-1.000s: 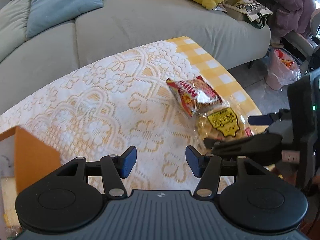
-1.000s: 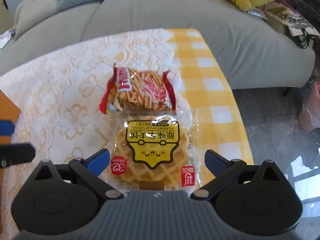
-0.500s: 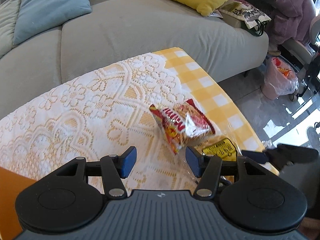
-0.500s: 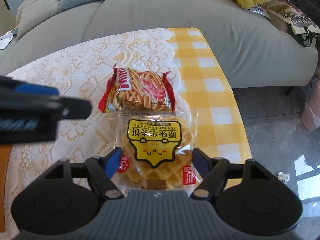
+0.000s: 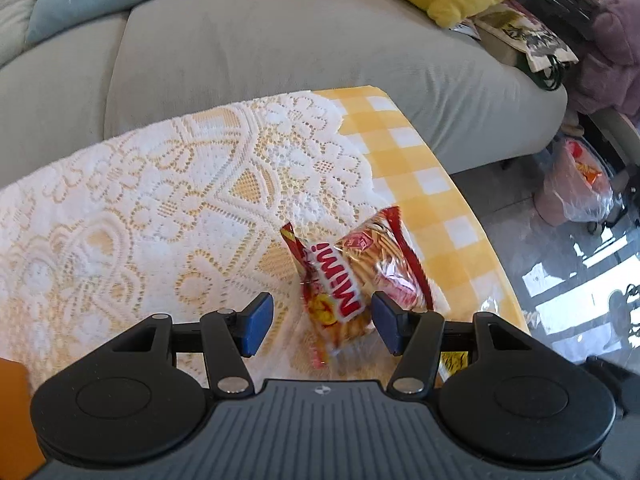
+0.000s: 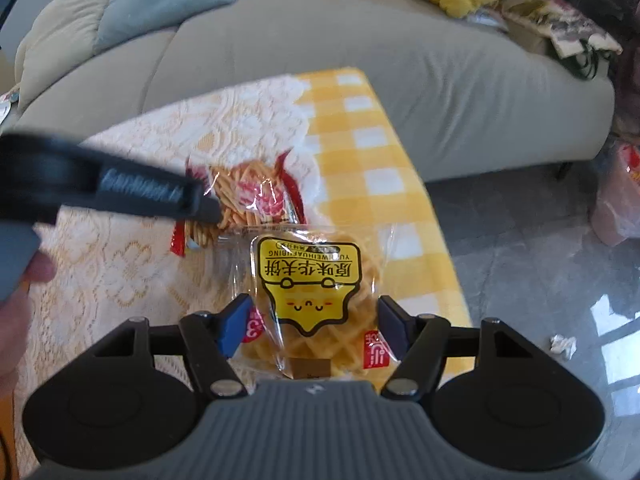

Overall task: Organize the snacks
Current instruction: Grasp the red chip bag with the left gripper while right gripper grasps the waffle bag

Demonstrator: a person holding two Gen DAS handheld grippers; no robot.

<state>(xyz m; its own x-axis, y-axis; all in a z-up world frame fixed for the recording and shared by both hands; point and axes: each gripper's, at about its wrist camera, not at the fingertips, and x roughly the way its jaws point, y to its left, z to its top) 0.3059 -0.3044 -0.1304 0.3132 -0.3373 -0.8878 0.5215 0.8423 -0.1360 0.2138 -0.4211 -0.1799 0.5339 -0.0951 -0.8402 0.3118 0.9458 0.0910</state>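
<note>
A red bag of stick snacks (image 5: 352, 280) lies on the lace-covered table near its right edge. My left gripper (image 5: 320, 322) is open, its blue pads on either side of the bag's near end. A clear waffle packet with a yellow label (image 6: 312, 292) lies just in front of the red bag (image 6: 248, 196). My right gripper (image 6: 312, 326) is open around the waffle packet, pads close to its sides. The left gripper's finger (image 6: 120, 192) crosses the right wrist view over the red bag.
The table has a white lace cloth (image 5: 160, 208) over a yellow checked one (image 5: 420, 176). An orange box edge (image 5: 16, 412) is at far left. A grey sofa (image 5: 280, 40) with cushions stands behind. Floor and a pink plastic bag (image 5: 576, 188) are to the right.
My left gripper has swung right and forward onto the red bag. My right gripper has narrowed around the waffle packet and moved in closer.
</note>
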